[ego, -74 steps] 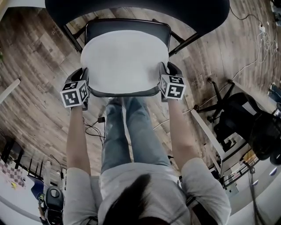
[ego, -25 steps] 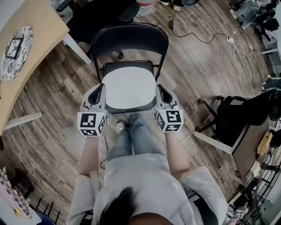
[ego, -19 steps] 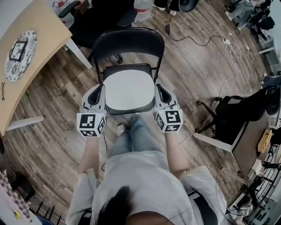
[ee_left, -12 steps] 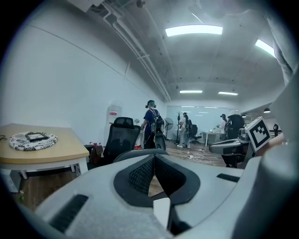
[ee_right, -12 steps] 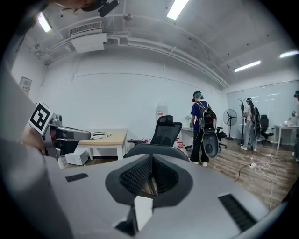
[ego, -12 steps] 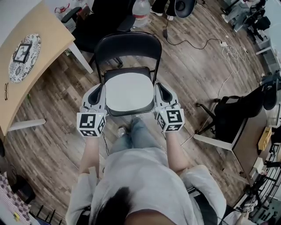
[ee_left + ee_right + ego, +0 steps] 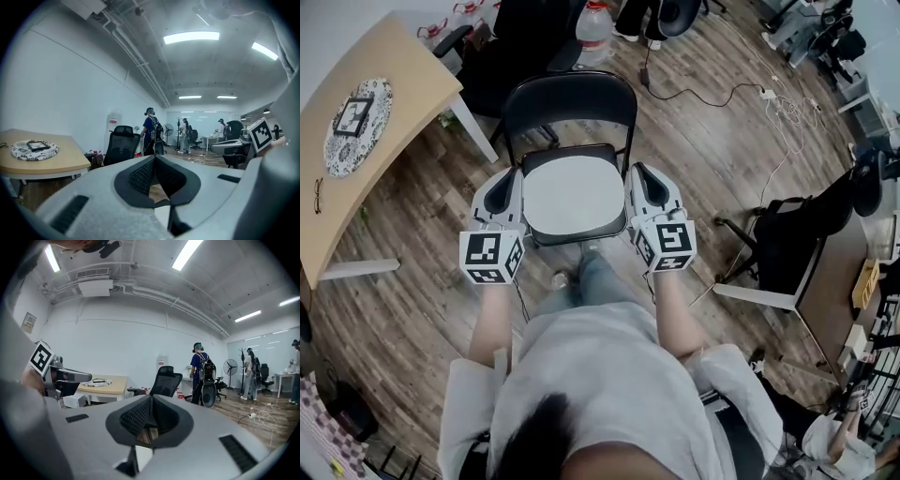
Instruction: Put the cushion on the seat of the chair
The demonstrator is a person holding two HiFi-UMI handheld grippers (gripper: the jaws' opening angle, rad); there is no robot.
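Observation:
A pale grey cushion (image 7: 574, 192) lies flat on the seat of the black folding chair (image 7: 570, 98), covering most of the seat. My left gripper (image 7: 510, 180) hangs above the cushion's left edge and my right gripper (image 7: 638, 174) above its right edge. In the left gripper view the left gripper (image 7: 154, 159) has its tips together with nothing between the pads. The right gripper (image 7: 150, 400) stands the same way in its own view. Both point out level over the room.
A light wooden table (image 7: 384, 122) with a patterned plate (image 7: 354, 124) stands at the left. Black office chairs sit behind the folding chair (image 7: 502, 56) and at the right (image 7: 797, 234). Cables (image 7: 773, 103) trail over the wooden floor. People (image 7: 151, 133) stand far off.
Three seconds ago both grippers were down at the cushion's sides on the seat. They have since come away and risen, and the head view has pulled back and up.

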